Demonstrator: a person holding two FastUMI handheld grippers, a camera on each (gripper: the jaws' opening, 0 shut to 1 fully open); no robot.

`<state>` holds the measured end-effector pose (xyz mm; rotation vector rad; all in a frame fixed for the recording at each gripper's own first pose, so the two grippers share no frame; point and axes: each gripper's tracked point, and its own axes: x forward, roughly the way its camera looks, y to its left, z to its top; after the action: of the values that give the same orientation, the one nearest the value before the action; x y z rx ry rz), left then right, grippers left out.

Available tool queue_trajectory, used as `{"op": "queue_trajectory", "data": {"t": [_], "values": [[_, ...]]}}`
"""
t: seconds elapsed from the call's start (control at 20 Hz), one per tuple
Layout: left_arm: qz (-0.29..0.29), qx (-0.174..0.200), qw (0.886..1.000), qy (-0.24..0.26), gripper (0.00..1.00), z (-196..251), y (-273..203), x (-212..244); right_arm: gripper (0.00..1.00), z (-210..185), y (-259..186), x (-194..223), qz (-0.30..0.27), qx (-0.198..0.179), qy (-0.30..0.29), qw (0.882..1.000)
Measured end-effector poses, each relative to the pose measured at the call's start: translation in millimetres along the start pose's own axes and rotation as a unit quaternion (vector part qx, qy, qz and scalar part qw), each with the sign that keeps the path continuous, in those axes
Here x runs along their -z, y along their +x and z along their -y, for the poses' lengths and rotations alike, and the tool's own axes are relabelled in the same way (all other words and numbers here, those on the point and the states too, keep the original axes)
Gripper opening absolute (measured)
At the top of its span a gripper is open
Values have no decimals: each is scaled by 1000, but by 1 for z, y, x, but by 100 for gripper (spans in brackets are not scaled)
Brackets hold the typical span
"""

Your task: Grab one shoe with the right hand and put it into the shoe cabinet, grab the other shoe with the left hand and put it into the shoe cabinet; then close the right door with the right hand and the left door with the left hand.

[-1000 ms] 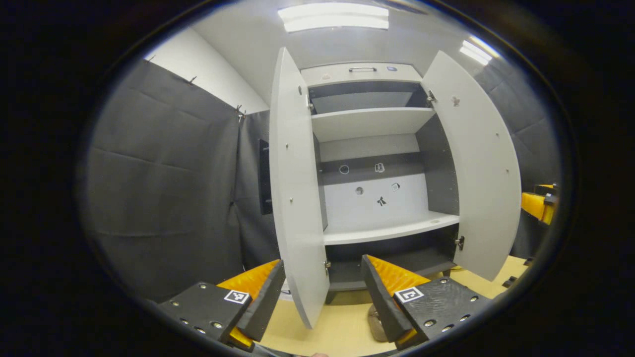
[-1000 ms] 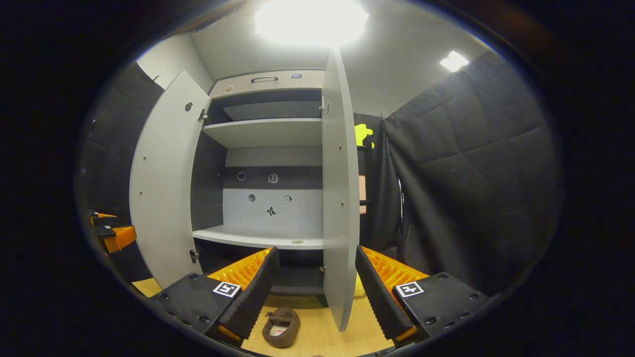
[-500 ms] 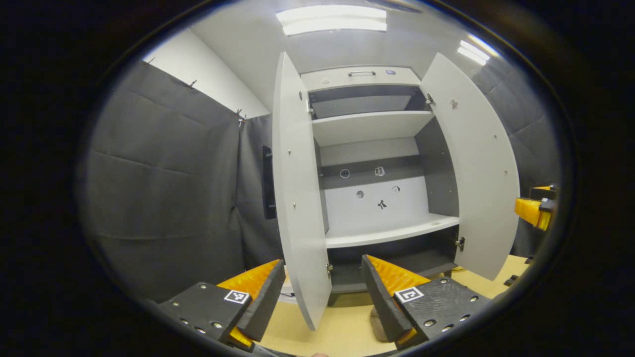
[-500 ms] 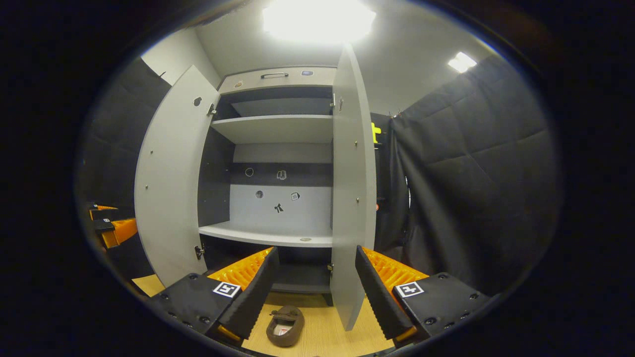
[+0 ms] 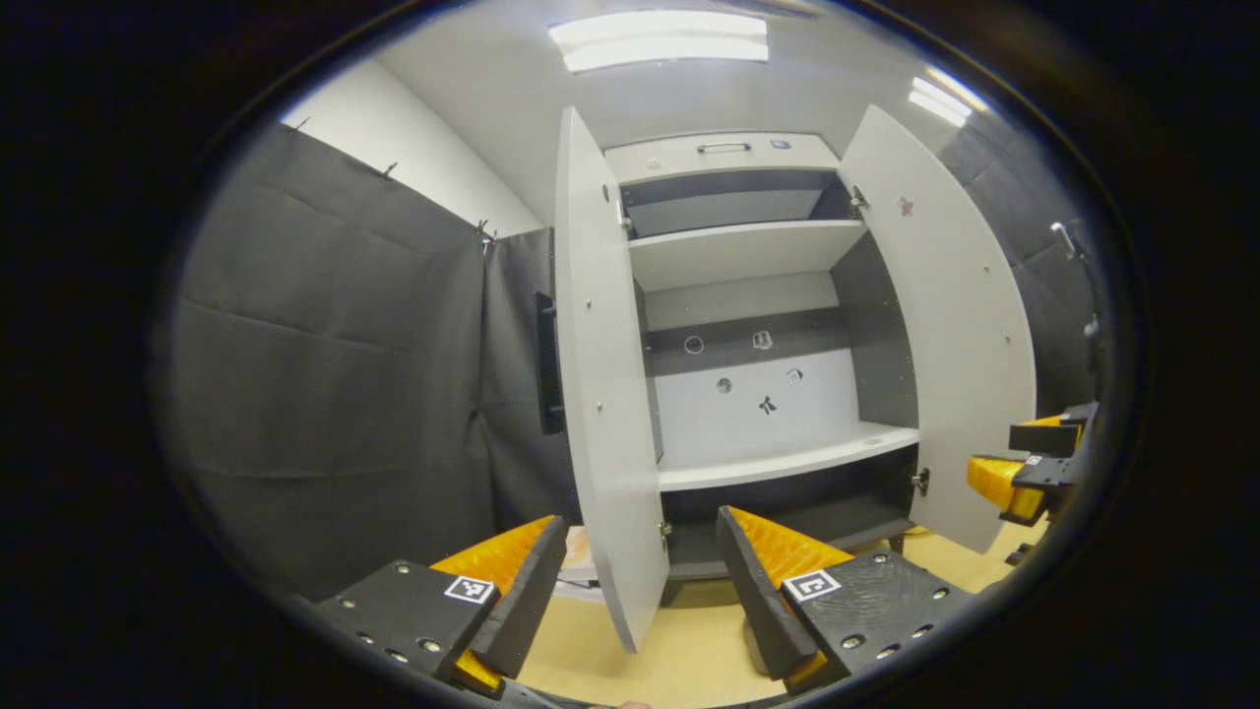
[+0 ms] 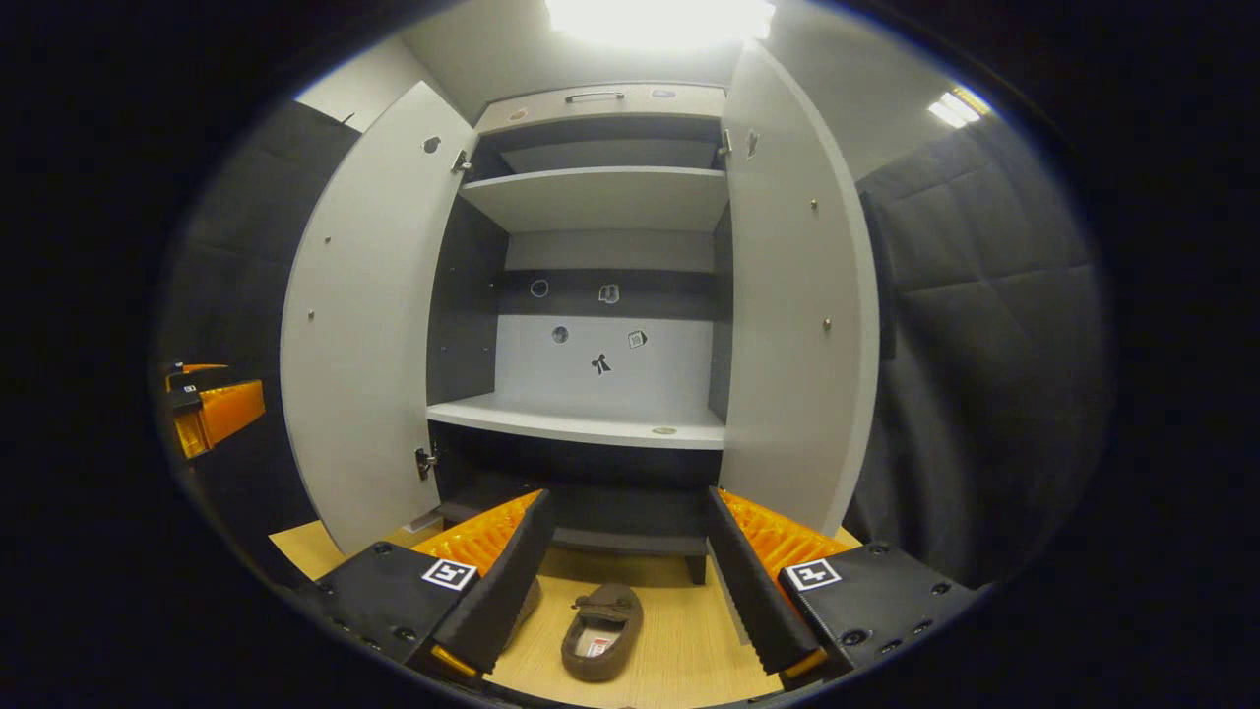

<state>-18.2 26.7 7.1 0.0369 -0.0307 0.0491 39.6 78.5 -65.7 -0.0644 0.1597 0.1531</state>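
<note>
Shoe [image 6: 602, 632] lies on floor before open cabinet [image 6: 591, 295]; right hand-held gripper [image 6: 622, 576] released above it, left hand-held gripper [image 5: 640, 581] released too.

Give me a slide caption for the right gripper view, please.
Open right gripper poised above a brown shoe on the floor, facing the cabinet with both doors open.

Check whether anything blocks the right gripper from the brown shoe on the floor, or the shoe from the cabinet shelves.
Nothing visible does. The brown shoe lies on bare floor between the open right gripper fingers, in front of the cabinet. Both doors stand wide open, and the shelves behind are bare.
</note>
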Motion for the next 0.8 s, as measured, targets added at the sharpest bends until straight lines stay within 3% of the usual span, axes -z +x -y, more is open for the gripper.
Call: {"op": "queue_trajectory", "data": {"t": [0.05,0.1,0.25,0.45,0.5,0.55,0.6,0.7,0.75,0.8], "values": [[-1,-3,1000,1,90,-2,0,0,98,-4,6,5,-7,-5,1,1000],[-2,-7,1000,2,83,-5,-1,2,98,-8,11,11,-17,-9,3,1000],[-8,-18,1000,3,96,-12,0,6,98,-17,28,35,-52,-24,8,998],[-17,-33,999,6,96,-22,-2,12,97,-27,52,77,-107,-39,4,994],[-19,-36,999,8,82,-23,-3,14,98,-29,57,87,-122,-43,3,992],[-22,-39,999,9,82,-26,-4,15,97,-32,62,97,-136,-47,3,990],[-24,-43,999,11,89,-28,-4,18,97,-35,67,109,-151,-53,3,987],[-29,-50,998,11,90,-31,-5,19,98,-41,74,131,-181,-64,-1,981],[-30,-54,998,11,82,-33,-6,20,97,-43,79,141,-195,-70,-2,978],[-33,-57,998,12,82,-34,-6,22,98,-46,82,149,-206,-75,-3,976]]}}
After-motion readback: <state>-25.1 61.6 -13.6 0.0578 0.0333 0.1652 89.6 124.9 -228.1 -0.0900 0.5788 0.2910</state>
